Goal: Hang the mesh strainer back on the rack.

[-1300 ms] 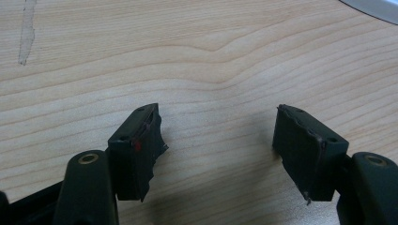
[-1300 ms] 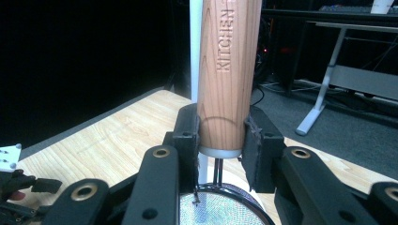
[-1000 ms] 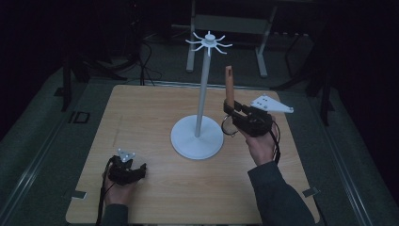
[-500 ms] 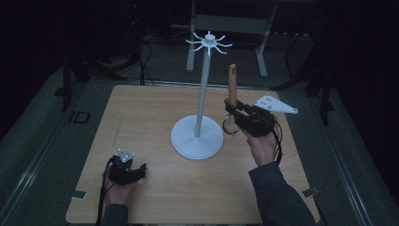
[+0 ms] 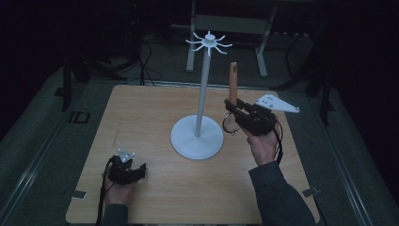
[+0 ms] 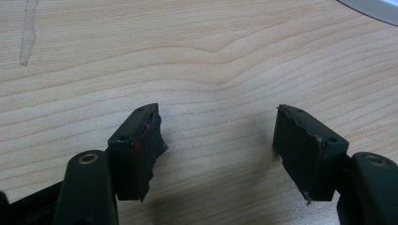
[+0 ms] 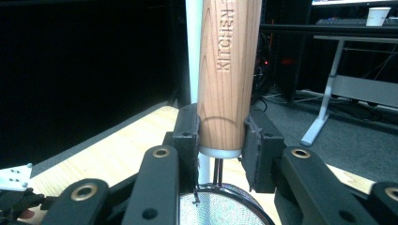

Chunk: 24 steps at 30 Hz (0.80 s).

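- the right tool (image 5: pixel 231 109) is clenched on the wooden handle of a small strainer (image 7: pixel 229 65), held up above the desk (image 5: pixel 141 117) just beside the white hook stand (image 5: pixel 200 94).
- the left tool (image 5: pixel 126 170) rests low on the desk, jaws apart, grasping nothing.
- the strainer looks light and stiff; its smooth round handle could twist, so a grip low near the metal collar suits it.
- its long axis stands upright, handle up, mesh bowl (image 7: pixel 220 208) hanging below the jaws.

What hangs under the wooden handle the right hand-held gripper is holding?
Under the wooden handle, a metal collar and thin wires lead down to a round mesh strainer. The right hand-held gripper and the picture's bottom edge hide most of the mesh.
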Each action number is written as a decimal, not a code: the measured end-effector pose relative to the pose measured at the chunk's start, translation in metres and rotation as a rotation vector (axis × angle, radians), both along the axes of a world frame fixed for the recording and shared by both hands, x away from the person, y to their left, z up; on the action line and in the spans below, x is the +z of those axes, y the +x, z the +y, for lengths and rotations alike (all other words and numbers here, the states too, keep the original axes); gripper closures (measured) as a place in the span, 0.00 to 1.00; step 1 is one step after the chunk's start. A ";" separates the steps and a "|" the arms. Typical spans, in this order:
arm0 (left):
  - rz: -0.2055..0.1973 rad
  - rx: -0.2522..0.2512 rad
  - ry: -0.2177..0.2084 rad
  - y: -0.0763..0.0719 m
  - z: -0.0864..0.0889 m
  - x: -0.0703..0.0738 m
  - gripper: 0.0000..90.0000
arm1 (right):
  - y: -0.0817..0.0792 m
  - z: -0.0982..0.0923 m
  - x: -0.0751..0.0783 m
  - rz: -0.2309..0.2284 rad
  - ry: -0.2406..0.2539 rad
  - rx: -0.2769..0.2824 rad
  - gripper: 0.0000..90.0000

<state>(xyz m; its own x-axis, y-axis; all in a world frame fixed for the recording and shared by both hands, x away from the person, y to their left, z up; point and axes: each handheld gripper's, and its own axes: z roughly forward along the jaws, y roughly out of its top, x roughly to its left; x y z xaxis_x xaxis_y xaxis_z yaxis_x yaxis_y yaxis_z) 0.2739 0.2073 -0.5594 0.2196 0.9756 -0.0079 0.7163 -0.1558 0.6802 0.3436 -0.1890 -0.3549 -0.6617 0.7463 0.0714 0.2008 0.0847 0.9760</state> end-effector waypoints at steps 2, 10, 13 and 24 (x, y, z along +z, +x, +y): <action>0.000 -0.001 0.000 0.000 0.000 0.000 0.37 | 0.000 0.000 0.001 0.001 0.002 0.000 0.77; 0.002 -0.001 0.001 0.000 0.000 0.000 0.37 | 0.001 0.001 0.004 -0.002 0.008 0.005 0.77; 0.002 -0.002 0.002 0.000 0.000 0.000 0.37 | 0.001 0.002 0.005 -0.004 0.011 0.008 0.77; 0.003 -0.001 0.000 0.000 0.000 0.000 0.37 | 0.001 0.003 0.010 -0.016 0.032 0.015 0.77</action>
<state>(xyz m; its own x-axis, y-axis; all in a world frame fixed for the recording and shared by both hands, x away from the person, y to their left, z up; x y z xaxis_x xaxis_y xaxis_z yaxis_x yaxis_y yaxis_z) 0.2741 0.2074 -0.5595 0.2208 0.9753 -0.0083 0.7184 -0.1569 0.6778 0.3446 -0.1857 -0.3445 -0.6737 0.7341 0.0845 0.1845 0.0565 0.9812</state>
